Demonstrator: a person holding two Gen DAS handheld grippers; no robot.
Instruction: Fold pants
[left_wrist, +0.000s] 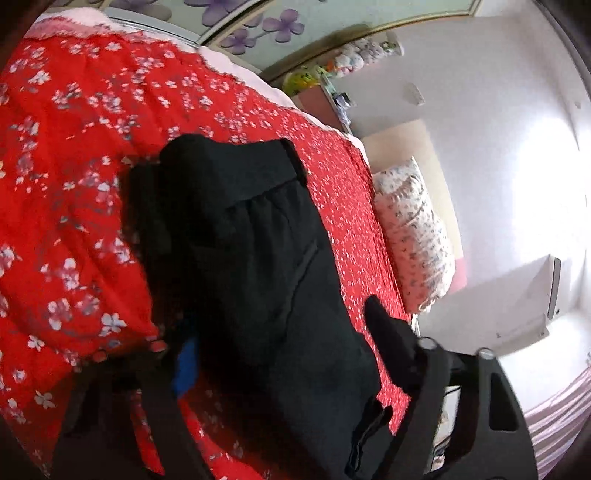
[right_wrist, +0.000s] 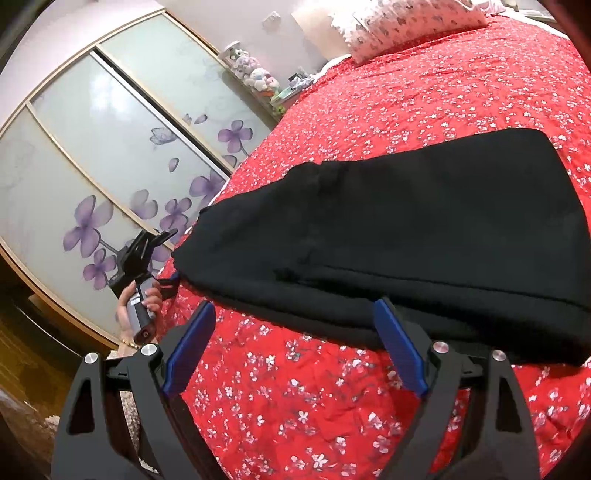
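Observation:
The black pants lie folded in a flat bundle on the red flowered bedspread. In the left wrist view the pants fill the middle, waistband at the far end. My left gripper is open, its fingers spread on either side of the near end of the pants. It also shows in the right wrist view, held by a hand at the bed's edge beside the pants. My right gripper is open and empty, its blue-padded fingers just short of the pants' near edge.
A white patterned pillow lies at the head of the bed, also seen in the left wrist view. A sliding wardrobe with purple flower panels runs along the bed. A shelf with soft toys stands by the wall.

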